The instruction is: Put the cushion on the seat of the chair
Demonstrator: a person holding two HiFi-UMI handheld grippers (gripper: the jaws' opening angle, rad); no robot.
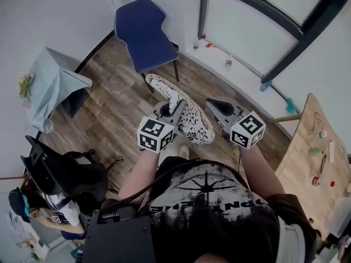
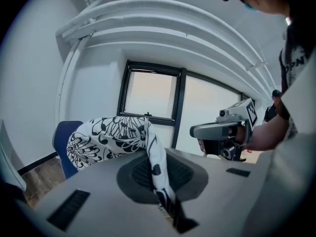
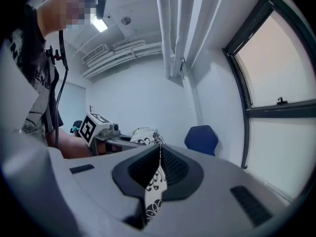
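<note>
Both the left gripper [image 1: 171,110] and the right gripper [image 1: 218,110] clamp edges of the patterned cushion [image 1: 192,120], held above the floor [image 1: 109,114] mid-frame; carrying seems underway, and next it needs lowering onto the blue chair [image 1: 143,34], upper left.

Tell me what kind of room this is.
Probably a small spare room or workroom, not a furnished living space: bare white walls, a wood-plank floor, one blue chair near a big dark-framed window, and a wooden table strewn with small bits.
</note>
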